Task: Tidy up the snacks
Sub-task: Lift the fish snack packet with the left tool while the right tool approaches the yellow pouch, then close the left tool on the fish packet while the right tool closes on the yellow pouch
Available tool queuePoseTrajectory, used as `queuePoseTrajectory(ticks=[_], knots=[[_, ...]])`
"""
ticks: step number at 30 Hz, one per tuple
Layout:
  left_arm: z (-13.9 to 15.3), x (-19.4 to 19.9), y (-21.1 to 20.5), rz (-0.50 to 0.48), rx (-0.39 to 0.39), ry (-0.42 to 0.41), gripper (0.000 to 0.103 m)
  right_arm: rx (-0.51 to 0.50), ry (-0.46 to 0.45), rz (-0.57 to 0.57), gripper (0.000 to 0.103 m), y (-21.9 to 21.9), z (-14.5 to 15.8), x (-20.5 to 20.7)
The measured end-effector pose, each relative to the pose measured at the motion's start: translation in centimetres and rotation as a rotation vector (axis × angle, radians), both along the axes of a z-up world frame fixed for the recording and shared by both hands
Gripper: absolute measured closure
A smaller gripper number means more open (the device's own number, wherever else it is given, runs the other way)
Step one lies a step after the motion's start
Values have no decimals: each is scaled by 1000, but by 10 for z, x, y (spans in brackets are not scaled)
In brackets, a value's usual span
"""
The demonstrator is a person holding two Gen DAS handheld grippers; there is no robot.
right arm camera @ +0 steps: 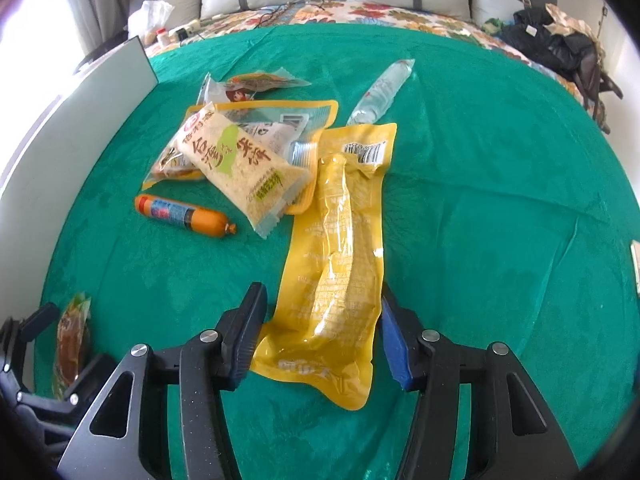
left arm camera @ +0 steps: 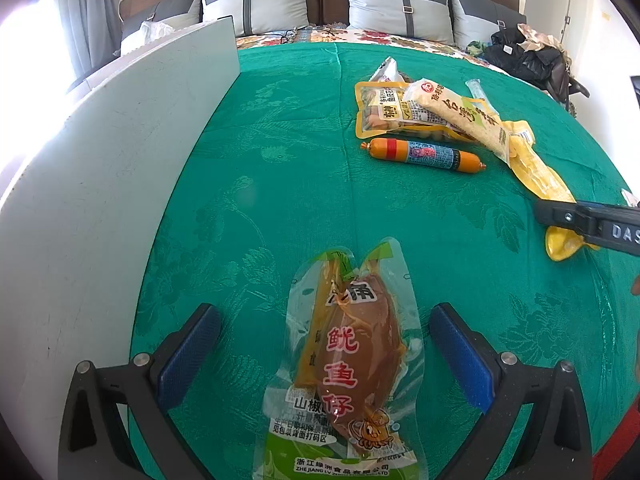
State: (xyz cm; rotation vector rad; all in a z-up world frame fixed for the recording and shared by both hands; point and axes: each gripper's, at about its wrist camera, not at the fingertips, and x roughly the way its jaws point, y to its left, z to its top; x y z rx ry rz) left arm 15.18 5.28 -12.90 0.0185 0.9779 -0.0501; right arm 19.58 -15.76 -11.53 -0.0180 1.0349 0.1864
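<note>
Take the orange sausage stick as your mark on the green cloth; far to its left stands the white board along the cloth's edge; nearer you and left of the sausage, your left gripper has its jaws wide apart, straddling the clear squid snack packet without either pad touching it; just behind the sausage lies the yellow-bordered pouch with the rice cracker pack resting across it; to the sausage's right the long yellow vacuum pouch stretches toward you, its near end between the jaws of your right gripper, which stand partly open with both pads hard against its edges, seemingly gripping it; behind that pouch lies a clear plastic sachet.
</note>
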Motion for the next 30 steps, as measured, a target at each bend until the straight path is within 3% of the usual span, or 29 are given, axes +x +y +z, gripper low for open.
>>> queuePoseTrajectory(ticks=[3, 11, 13, 14, 15, 21, 30], knots=[[0, 0, 0, 0, 0, 0, 0, -31, -16, 23, 56, -9, 2, -27], [0, 0, 0, 2, 1, -1, 0, -21, -120, 36, 51, -28, -8, -116], [0, 0, 0, 2, 1, -1, 0, -5, -131, 36, 45, -28, -12, -123], [0, 0, 0, 2, 1, 0, 0, -17, -127, 47, 27, -27, -13, -123], [1, 0, 0, 2, 1, -1, 0, -30, -125, 58, 20, -24, -14, -121], [0, 0, 0, 2, 1, -1, 0, -47, -180, 55, 10, -18, -18, -118], [0, 1, 0, 3, 1, -1, 0, -45, -206, 64, 7, -17, -21, -118]])
